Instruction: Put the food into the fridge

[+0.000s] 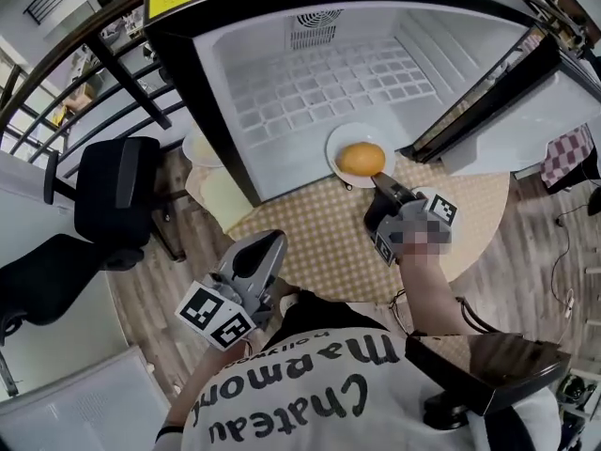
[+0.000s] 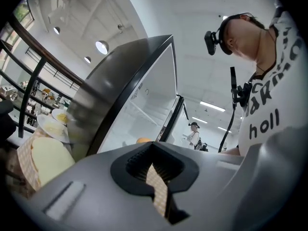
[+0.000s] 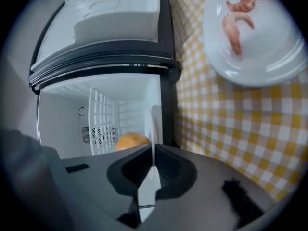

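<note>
An orange round bun (image 1: 361, 159) lies on a white plate (image 1: 342, 139) at the front edge of the open fridge (image 1: 310, 92) floor. My right gripper (image 1: 378, 180) is shut on the plate's near rim. In the right gripper view the plate (image 3: 153, 129) stands edge-on between the jaws of my right gripper (image 3: 153, 160), with the bun (image 3: 131, 141) behind it. My left gripper (image 1: 272, 242) hangs low near the person's chest, off the table, shut and empty. The left gripper view shows my left gripper (image 2: 156, 170) pointing up toward the fridge (image 2: 139, 105).
The fridge door (image 1: 488, 92) stands open at the right. A second white plate (image 3: 255, 37) with shrimp (image 3: 236, 13) rests on the checkered tablecloth (image 1: 319, 242). More plates (image 1: 202, 148) sit left of the fridge. A black chair (image 1: 117, 195) stands at the left.
</note>
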`<state>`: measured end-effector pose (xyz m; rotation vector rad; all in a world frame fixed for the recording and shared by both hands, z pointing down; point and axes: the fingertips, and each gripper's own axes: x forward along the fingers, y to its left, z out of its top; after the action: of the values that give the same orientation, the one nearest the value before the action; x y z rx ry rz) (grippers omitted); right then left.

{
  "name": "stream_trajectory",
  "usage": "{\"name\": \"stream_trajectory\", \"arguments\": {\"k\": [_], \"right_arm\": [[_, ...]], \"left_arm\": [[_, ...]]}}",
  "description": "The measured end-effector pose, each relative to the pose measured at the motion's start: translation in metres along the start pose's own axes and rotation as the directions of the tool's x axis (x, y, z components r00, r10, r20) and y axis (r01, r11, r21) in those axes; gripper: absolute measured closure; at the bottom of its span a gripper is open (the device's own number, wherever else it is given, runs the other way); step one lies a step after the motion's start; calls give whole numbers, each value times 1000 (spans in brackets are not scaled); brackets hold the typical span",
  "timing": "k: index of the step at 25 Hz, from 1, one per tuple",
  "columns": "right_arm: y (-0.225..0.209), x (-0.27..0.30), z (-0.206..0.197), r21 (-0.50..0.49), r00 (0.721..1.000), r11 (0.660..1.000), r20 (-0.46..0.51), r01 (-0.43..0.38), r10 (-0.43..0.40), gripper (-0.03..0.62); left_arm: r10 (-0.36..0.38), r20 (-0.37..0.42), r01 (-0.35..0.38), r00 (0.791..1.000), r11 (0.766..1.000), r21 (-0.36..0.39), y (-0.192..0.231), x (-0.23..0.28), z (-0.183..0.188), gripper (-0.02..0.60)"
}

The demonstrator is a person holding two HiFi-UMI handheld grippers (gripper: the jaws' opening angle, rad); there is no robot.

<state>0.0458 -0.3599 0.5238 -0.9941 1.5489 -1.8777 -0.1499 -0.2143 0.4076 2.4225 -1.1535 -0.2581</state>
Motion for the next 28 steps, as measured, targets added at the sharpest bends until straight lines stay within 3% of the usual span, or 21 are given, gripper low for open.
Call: {"name": "stream_trajectory", "arguments": {"k": [3, 12, 28], "right_arm": [[1, 12, 2, -26, 1000, 1000, -29, 9, -10, 569], [5, 34, 10, -29, 999, 1000, -52, 5, -7, 569], [11, 56, 18, -89, 997, 994, -29, 70, -72, 570]], "left_arm": [[19, 27, -19, 999, 1000, 6, 2, 0, 4, 577], [111, -10, -111, 994, 994, 26, 12, -5, 0, 577], [154, -18, -154, 988, 988, -3, 15, -9, -8, 577]]}}
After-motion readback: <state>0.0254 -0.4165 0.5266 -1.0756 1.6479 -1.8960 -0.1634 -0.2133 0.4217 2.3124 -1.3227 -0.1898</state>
